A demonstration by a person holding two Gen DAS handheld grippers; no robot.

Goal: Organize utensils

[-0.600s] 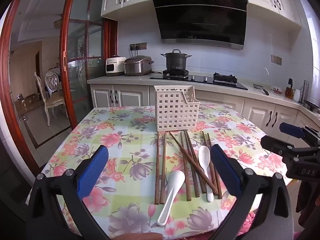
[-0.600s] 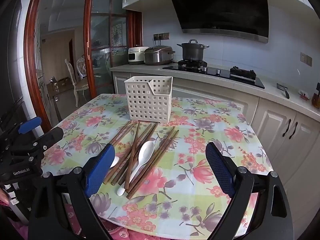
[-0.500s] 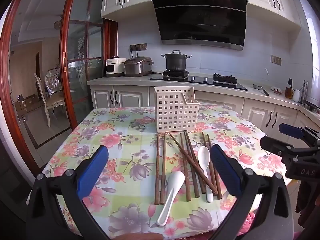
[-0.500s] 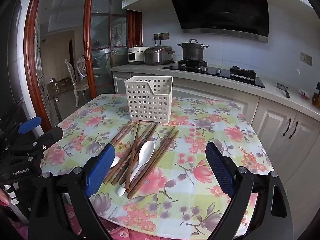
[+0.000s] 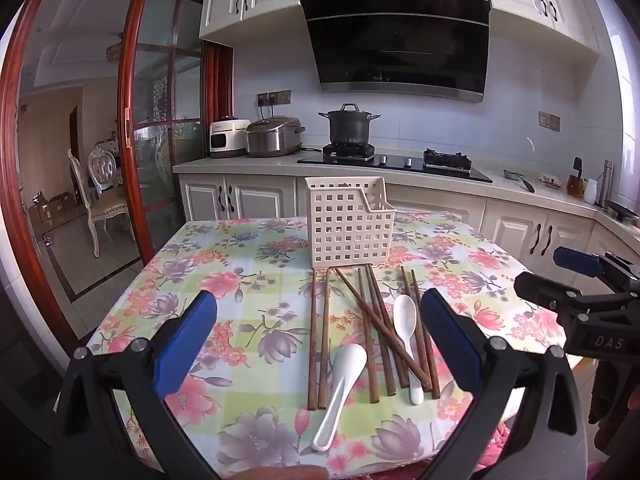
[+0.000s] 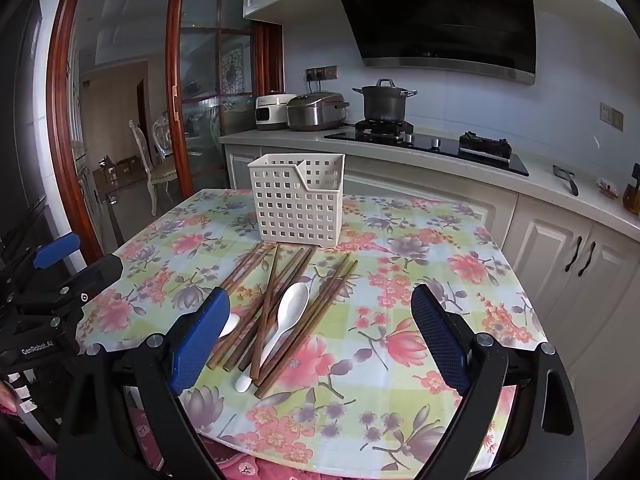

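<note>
In front of the white basket [image 5: 349, 224] on the table [image 5: 224, 280], all the things to tidy lie flat. The brown chopsticks [image 5: 370, 328] sit in a loose bunch just in front of the basket, and some cross over each other. One white spoon [image 5: 407, 340] lies among the chopsticks. The big white spoon [image 5: 339, 388] lies nearer to me than the basket, beside the two chopsticks on the left side of the bunch.

My left gripper [image 5: 320, 340] is spread wide and holds nothing. It hangs above the near end of the bunch. My right gripper [image 6: 320, 328] is spread wide too, and it holds nothing. It hangs on the right side of the basket, back from the chopsticks.

I think I am at the very start. The basket looks empty, as far as I can see. Next I need to go down, pinch one spoon or chopstick, lift it, and stand it up in the basket. The chopsticks are thin and flat, so I must pinch carefully.
</note>
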